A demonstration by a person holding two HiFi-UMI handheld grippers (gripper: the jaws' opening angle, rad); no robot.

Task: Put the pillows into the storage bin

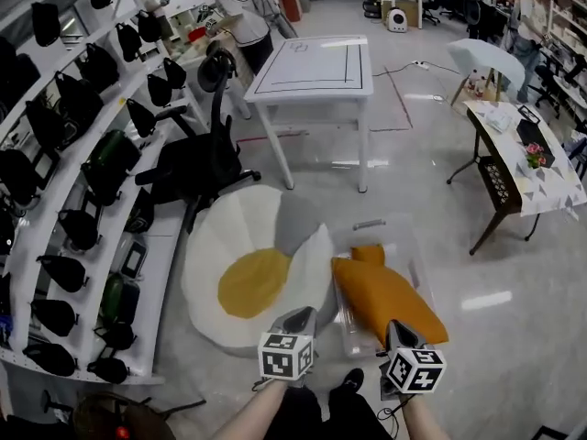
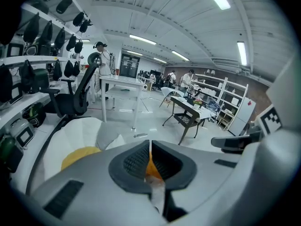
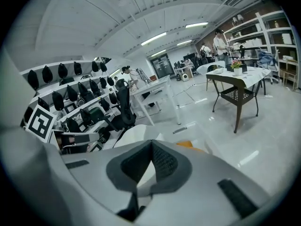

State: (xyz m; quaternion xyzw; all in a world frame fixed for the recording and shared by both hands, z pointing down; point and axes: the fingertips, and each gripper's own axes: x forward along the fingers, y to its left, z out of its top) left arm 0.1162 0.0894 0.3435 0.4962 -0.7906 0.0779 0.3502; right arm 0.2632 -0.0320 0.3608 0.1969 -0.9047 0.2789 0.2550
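When taking hold of the egg-shaped pillow (image 1: pixel 249 280), lying on the floor just left of the clear storage bin (image 1: pixel 410 242), treat as light, soft and bulky: expect sagging and folding, no breakage. Pinch a thick fold of the white rim, one side per tool, never the flat yellow middle. Note left gripper (image 1: pixel 298 320) and right gripper (image 1: pixel 400 331) both closed on nothing; open before reaching. Press down orange pillow (image 1: pixel 385 296), resting in the bin and apparently overhanging its near rim

The big pillow (image 1: pixel 252 278) is white with a yellow centre and one grey patch, the smaller pillow (image 1: pixel 385 296) plain orange, the storage bin (image 1: pixel 404 234) clear, the floor (image 1: pixel 417 159) glossy pale grey, the surface (image 1: pixel 316 62) white with black lines.
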